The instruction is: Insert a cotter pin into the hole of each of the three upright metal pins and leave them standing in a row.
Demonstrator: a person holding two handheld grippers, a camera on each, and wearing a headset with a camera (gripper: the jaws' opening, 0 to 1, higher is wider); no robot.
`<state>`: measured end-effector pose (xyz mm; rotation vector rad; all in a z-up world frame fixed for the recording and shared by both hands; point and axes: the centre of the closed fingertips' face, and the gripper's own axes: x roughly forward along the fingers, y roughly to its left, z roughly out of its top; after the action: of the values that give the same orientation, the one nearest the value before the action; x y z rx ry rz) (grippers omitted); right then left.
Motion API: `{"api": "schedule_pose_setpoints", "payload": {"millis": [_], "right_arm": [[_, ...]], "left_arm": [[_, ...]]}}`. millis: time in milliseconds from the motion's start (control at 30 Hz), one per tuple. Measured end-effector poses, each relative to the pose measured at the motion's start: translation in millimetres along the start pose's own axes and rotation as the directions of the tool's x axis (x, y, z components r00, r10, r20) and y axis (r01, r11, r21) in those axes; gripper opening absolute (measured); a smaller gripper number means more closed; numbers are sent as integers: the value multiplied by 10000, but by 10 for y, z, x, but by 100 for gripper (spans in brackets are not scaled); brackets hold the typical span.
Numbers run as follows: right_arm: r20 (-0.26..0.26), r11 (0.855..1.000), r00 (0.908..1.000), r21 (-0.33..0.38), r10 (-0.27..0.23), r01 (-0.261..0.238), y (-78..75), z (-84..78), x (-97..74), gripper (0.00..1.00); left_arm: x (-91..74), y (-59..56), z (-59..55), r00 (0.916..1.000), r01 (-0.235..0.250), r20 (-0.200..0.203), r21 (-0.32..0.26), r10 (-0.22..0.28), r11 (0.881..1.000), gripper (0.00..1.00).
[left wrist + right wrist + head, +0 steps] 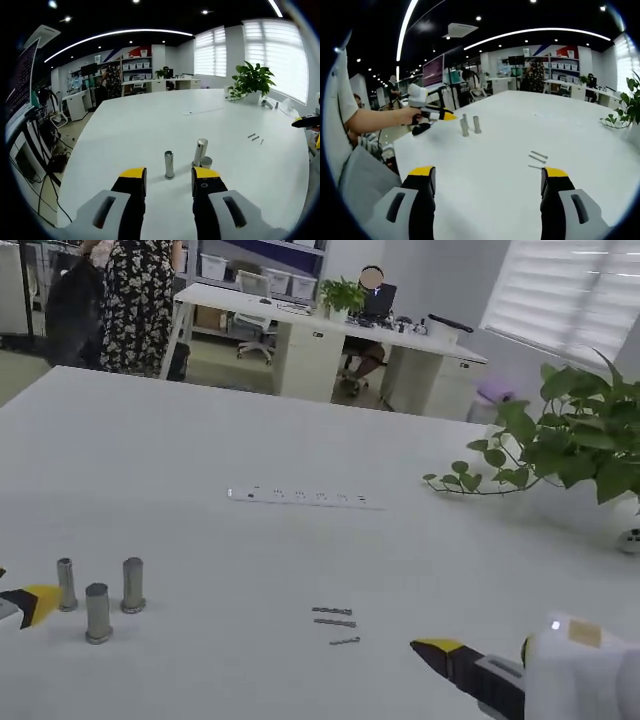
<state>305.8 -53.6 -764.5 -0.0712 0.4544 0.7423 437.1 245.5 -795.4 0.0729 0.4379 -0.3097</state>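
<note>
At the near left of the white table [200, 430], three metal pins [97, 612] stand upright in a tight cluster. None touches another, and the nearest sits a little forward of the two behind.

Well apart to their right, three cotter pins [334, 624] lie flat on the tabletop, roughly parallel, one behind the other.

Your left gripper [169, 176] is low beside the cluster, its yellow-tipped jaws parted by a moderate gap and holding nothing. In the left gripper view one pin stands just beyond that gap, clear of both jaws, with the other two close together off to the right. In the head view a yellow tip pokes in at the left edge, just beside the leftmost pin.

Your right gripper [489, 175] is spread wide and carries nothing. It sits on the near side of the cotter pins, which lie ahead of it, closer to its right jaw than its left.

Farther back on the table are a white power strip [305, 497] and, at the right edge, a potted plant [570, 445].
</note>
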Motion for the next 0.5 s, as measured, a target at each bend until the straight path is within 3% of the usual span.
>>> {"api": "schedule_pose_setpoints", "payload": {"millis": [500], "right_arm": [[-85, 10000, 10000, 85, -44, 45, -55, -12, 65, 87]], "left_arm": [[376, 9, -43, 9991, 419, -100, -60, -420, 9991, 24]]}}
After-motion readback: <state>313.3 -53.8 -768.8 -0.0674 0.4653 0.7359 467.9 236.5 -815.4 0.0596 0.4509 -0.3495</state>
